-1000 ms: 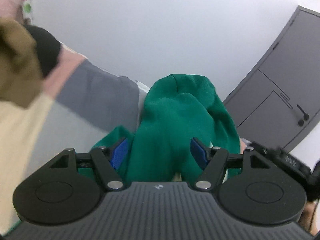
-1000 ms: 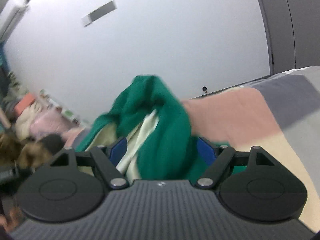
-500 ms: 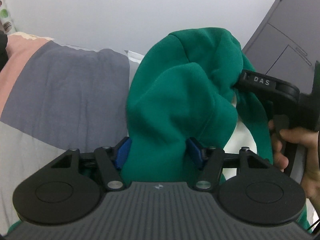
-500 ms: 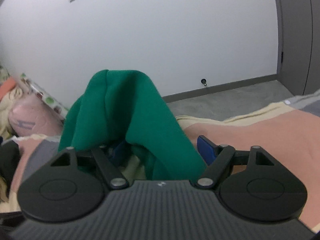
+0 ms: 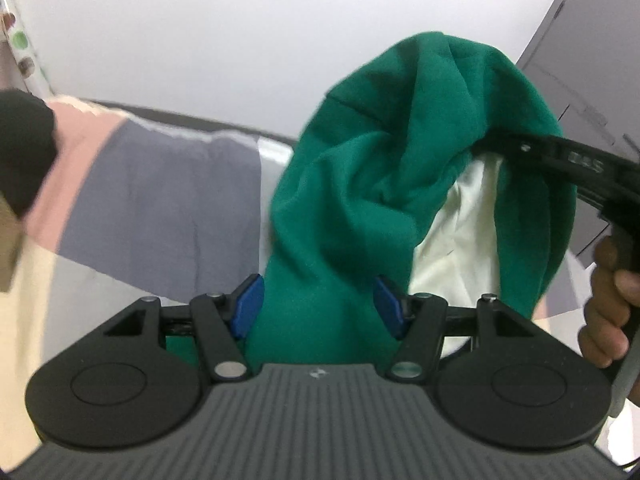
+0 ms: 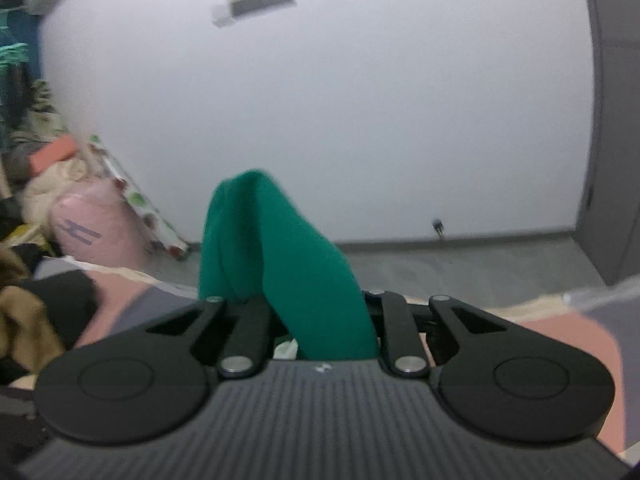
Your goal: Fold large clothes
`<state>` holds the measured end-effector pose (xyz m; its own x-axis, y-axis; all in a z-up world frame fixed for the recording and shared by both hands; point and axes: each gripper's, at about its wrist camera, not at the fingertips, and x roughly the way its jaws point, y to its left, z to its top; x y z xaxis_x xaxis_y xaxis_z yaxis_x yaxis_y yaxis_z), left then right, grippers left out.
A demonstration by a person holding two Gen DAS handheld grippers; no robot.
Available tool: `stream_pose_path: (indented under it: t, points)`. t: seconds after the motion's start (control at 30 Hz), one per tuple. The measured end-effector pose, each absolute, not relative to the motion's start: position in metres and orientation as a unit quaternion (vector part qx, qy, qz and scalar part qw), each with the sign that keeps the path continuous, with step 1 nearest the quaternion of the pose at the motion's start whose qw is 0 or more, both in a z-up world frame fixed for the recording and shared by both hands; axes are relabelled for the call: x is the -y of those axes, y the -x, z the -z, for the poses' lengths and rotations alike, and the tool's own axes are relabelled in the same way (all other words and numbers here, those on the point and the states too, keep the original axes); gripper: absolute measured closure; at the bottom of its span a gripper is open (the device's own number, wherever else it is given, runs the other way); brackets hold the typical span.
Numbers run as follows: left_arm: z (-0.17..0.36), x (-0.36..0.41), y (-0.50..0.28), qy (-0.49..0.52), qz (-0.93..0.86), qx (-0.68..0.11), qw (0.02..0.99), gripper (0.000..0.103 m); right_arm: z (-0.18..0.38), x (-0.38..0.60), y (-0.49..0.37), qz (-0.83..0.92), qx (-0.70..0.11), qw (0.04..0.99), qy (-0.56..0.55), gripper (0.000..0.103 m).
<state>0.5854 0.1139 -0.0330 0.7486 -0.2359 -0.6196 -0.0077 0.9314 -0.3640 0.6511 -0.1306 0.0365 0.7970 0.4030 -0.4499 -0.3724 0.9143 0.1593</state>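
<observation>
Two claws, both clamped on one green top.

From the left wrist first. Left claw [image 5: 319, 307] squeezing a thick bunch of the green top [image 5: 360, 200], with a blue pad [image 5: 249, 305] pressed to each side of the cloth. Top lifted up in the air, above the bed cover [image 5: 160, 200], puffed out like a hood. Pale cream inside [image 5: 460, 232] peeking out on the right part of it. Right claw [image 5: 496, 145] reaching in from the right edge, black and thin, biting the top's upper fold. Bare hand [image 5: 608, 300] wrapped round that claw's handle. Bed cover in blocks of pink, grey and cream. Something black and blurry [image 5: 20, 152] at the far left. White wall [image 5: 240, 20] behind, grey cupboard [image 5: 600, 40] in the top right corner.

Now from the right wrist. Right claw [image 6: 320, 320] pinched tight on the green top [image 6: 280, 260], black fingers close in on both sides, pads hidden by cloth. Green fold sticking straight up between them, a bit blurry. Pink bag [image 6: 92, 232] and a heap of other stuff over on the left. Grey floor [image 6: 480, 256] and white wall [image 6: 360, 100] further back. Pink bit of bed cover [image 6: 560, 340] low on the right.
</observation>
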Motion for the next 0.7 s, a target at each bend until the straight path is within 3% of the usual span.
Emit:
stream_pose_path:
  t: [0.23,0.4,0.7]
  points:
    - [-0.015,-0.131,-0.494,0.181,0.041,-0.289,0.939,0.037,-0.102,0.144,-0.555,-0.255,-0.153,0.955,-0.005,0.085]
    - [-0.053,-0.136,-0.386,0.188,0.024,-0.250,0.950,0.037,-0.141,0.165,-0.462,-0.275,-0.103,0.956,0.003,0.086]
    - [-0.061,-0.128,-0.192,0.220,0.027,-0.218,0.950,0.037,-0.130,0.186,-0.277,-0.307,-0.085,0.946,0.061,0.085]
